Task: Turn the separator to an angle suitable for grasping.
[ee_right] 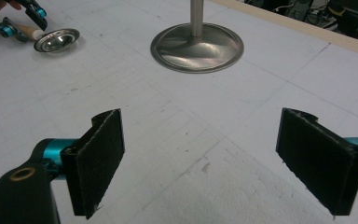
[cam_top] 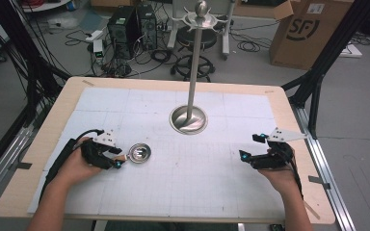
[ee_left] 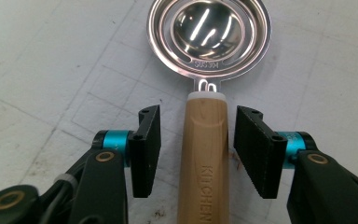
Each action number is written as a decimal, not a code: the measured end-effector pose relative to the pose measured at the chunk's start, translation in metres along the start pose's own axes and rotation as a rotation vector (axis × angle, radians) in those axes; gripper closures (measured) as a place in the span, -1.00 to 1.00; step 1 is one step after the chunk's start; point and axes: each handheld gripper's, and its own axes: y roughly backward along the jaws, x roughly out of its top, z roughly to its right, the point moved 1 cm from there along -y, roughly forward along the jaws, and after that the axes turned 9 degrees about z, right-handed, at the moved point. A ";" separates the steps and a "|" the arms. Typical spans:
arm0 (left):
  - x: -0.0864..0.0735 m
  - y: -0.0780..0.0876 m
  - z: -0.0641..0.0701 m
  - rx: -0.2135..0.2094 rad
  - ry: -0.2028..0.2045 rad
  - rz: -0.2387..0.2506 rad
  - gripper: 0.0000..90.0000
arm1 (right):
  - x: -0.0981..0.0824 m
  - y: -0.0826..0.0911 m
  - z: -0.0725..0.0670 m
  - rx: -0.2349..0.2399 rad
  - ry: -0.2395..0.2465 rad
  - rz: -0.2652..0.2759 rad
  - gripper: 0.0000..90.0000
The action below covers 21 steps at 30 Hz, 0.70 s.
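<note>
On the white gridded mat (cam_top: 212,168), the egg separator (ee_left: 209,56) lies left of the metal stand (cam_top: 189,119). The left gripper (ee_left: 196,149) straddles its wooden handle, pads not yet pressing; the right gripper (ee_right: 221,163) gapes wide, holding nothing.

At twelve o'clock from me a steel stand (cam_top: 189,119) rises from its round dished base on the white gridded mat (cam_top: 221,173), which covers my wooden table (cam_top: 67,94). Beyond the far edge, at eleven o'clock, two black computer towers (cam_top: 131,25) sit among cables; a cardboard box (cam_top: 304,30) stands at one o'clock.
</note>
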 end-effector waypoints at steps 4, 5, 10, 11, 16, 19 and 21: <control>0.001 -0.001 0.000 -0.006 -0.001 0.000 0.25 | 0.000 -0.001 0.000 -0.001 -0.001 -0.003 -0.68; 0.003 -0.001 0.001 -0.009 -0.015 -0.008 0.30 | 0.000 -0.001 0.000 0.001 0.001 -0.005 -0.68; 0.006 -0.003 0.003 -0.015 -0.031 -0.017 0.50 | 0.000 0.001 0.000 -0.002 -0.001 -0.001 -0.68; 0.007 -0.003 0.003 -0.019 -0.028 -0.018 0.50 | 0.000 0.001 0.000 -0.004 0.000 -0.003 -0.68; 0.008 -0.004 -0.002 -0.043 -0.012 -0.017 0.51 | -0.002 0.007 -0.002 -0.010 0.004 -0.007 -0.68; 0.010 -0.006 -0.003 -0.032 -0.021 -0.024 0.52 | -0.003 0.009 -0.001 -0.014 -0.001 -0.005 -0.68; 0.013 -0.007 -0.004 -0.030 -0.038 -0.037 0.52 | -0.004 0.011 -0.001 -0.016 0.003 -0.004 -0.68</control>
